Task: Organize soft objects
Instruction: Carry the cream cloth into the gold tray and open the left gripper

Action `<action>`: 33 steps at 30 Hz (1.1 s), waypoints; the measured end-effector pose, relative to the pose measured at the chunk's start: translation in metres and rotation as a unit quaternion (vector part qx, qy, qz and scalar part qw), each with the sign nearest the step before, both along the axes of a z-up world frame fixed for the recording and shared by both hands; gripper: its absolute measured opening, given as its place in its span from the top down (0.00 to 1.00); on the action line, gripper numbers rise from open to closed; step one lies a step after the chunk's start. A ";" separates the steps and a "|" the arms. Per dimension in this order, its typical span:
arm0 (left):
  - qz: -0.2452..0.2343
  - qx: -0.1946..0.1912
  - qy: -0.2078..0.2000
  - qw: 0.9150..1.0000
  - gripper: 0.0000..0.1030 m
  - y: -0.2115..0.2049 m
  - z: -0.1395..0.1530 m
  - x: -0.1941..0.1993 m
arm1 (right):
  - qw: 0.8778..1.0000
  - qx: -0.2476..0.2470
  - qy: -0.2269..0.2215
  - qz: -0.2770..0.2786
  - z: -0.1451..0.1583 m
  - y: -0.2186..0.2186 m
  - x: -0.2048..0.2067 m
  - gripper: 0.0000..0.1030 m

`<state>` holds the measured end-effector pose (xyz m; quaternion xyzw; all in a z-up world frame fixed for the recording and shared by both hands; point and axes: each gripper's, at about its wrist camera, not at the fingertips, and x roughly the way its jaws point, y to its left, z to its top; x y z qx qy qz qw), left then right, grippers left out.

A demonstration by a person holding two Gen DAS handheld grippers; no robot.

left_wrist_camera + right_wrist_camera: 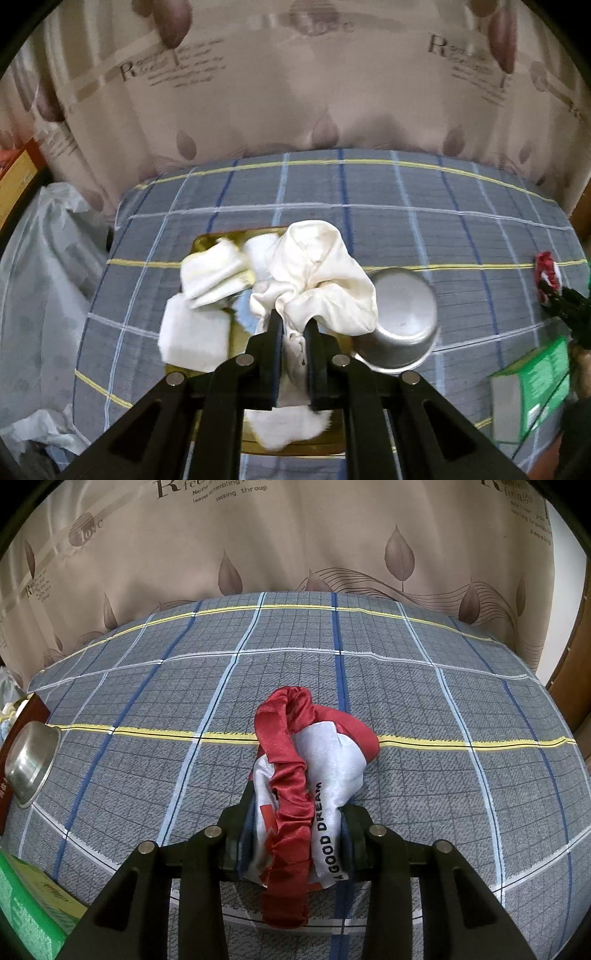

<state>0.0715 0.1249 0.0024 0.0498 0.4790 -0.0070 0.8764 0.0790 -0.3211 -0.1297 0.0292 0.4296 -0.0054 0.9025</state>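
Just crumpled cream cloth (317,273); red-trimmed white satin cloth (295,775) w/ black lettering.

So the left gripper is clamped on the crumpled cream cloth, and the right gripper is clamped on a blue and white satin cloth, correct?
Not quite. The left gripper does clamp the crumpled cream cloth, but the satin cloth in the right gripper is red and white, not blue and white, as the right wrist view shows.

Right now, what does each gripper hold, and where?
Left gripper: cream cloth, by its bunched lower edge. Right gripper: red-and-white cloth, around its near end.
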 end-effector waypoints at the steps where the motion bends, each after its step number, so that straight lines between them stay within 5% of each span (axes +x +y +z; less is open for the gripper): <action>1: 0.004 0.004 0.000 1.000 0.90 0.004 -0.002 0.000 | 1.000 0.000 0.000 0.000 0.000 0.000 0.000 0.66; 25: 0.056 0.012 0.047 0.997 0.86 0.045 -0.058 0.020 | 1.000 0.000 -0.001 -0.001 0.000 0.000 0.000 0.65; 33: 0.054 0.056 0.048 0.996 0.57 0.039 -0.059 0.020 | 1.000 0.000 -0.001 -0.001 0.000 0.000 0.000 0.64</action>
